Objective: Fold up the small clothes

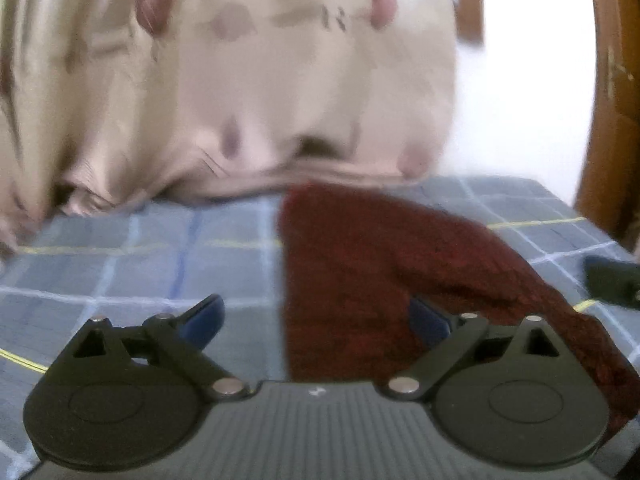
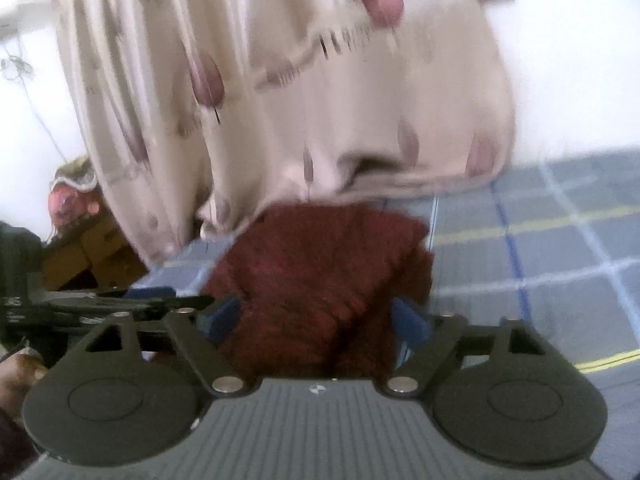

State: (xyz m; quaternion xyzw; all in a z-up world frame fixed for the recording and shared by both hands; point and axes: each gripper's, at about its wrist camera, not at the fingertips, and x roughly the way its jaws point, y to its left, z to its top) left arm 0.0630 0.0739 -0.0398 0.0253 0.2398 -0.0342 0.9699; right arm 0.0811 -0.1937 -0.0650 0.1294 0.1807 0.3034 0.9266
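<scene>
Maroon knit garment (image 2: 320, 280): lying on checked bedsheet (image 1: 140, 264), near cream curtain (image 1: 240, 100). Left gripper (image 1: 316, 320): spread wide, holding nothing, garment edge between jaws. Right gripper (image 2: 316, 320): spread, straddling cloth. Advice: pinch matching corners, lift evenly, fold flat.

1. Dark red garment (image 2: 320, 276): fuzzy, rough knit cloth, matt.
2. Bed sheet (image 1: 160, 264): smooth checked woven cloth.
3. Curtain (image 1: 240, 80): thin, soft printed cloth.
4. Left gripper (image 1: 316, 316): matt black plastic, shiny metal pins.
5. Door frame (image 1: 608, 120): glossy wood.
</scene>
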